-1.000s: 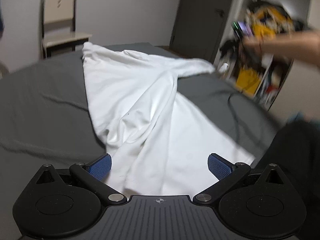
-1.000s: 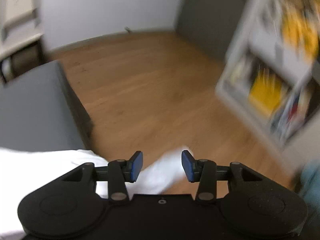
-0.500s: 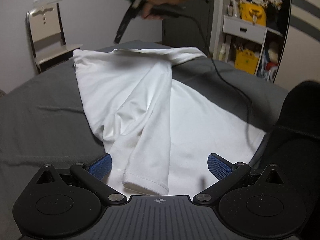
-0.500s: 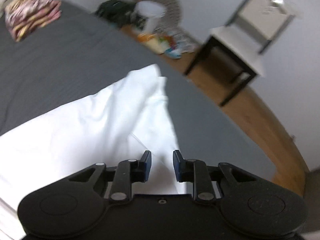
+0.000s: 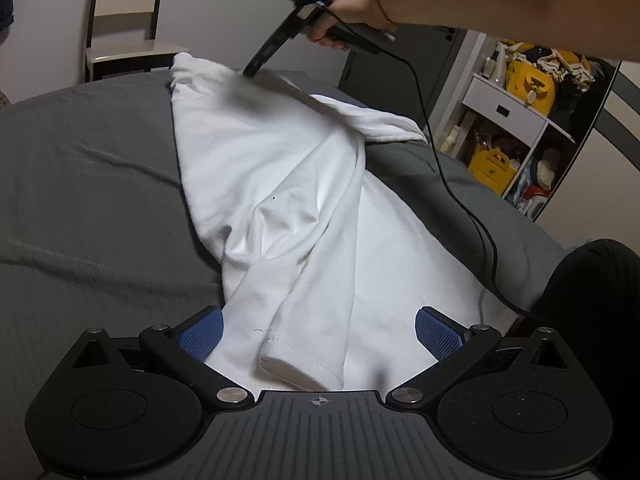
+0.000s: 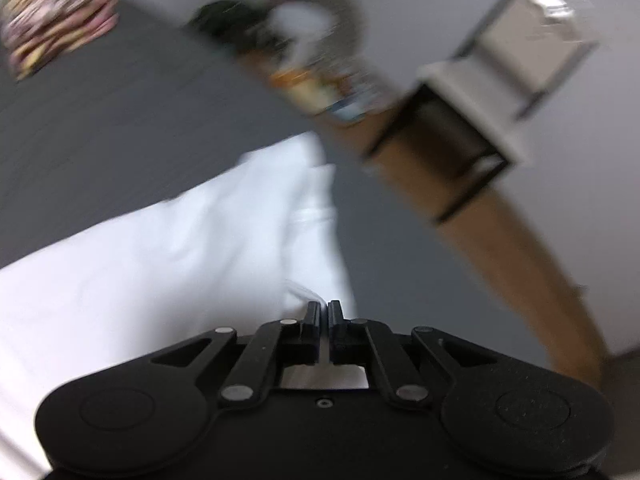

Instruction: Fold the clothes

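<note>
White shirt [image 5: 288, 200]: right hand-held gripper [image 6: 323, 314] pinched shut on a thin fold near the bed's [image 5: 80, 184] far edge; that bite looks shallow and could slip if pulled. Left hand-held gripper [image 5: 318, 334] spread open, straddling the sleeve hem [image 5: 300, 368] at the near edge. Shirt lies rumpled across the bed.

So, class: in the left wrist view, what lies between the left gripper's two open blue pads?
In the left wrist view, the left gripper is open, and between its pads lies the white shirt, its hemmed sleeve end nearest the camera.
</note>
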Demonstrator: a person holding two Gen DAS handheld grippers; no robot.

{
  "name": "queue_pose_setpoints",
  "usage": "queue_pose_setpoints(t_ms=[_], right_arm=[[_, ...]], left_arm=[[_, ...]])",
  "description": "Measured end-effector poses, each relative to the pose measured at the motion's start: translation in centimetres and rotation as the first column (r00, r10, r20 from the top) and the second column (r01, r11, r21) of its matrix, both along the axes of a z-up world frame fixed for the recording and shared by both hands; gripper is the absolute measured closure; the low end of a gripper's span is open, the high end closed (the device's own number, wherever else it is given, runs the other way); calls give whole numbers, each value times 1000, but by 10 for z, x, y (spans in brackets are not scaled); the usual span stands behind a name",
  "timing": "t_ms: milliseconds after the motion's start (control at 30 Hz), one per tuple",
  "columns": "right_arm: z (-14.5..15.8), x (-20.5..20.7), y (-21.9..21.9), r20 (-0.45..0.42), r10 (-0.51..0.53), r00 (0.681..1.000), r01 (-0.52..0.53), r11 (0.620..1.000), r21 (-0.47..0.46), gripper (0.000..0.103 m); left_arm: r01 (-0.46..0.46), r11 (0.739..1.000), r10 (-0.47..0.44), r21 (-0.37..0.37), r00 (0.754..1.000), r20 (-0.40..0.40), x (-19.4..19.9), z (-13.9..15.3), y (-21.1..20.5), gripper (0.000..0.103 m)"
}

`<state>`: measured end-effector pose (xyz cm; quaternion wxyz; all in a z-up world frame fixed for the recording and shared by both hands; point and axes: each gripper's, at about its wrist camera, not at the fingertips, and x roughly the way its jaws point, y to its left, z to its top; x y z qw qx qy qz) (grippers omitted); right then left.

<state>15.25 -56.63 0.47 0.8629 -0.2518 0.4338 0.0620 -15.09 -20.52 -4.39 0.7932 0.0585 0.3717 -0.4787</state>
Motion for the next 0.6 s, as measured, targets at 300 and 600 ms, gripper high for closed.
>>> queue_pose_setpoints(t_ms=[300, 600], right_arm=[[-42, -21, -38, 56, -366, 929, 364, 931, 36, 98], [-3, -18, -36, 218, -290, 932, 210, 921, 328, 50]], left_arm=[[-7, 1000, 6, 12, 1000, 20, -1, -1, 1, 0], [-19, 1000, 19, 12, 1000, -8, 3, -4, 0, 0]])
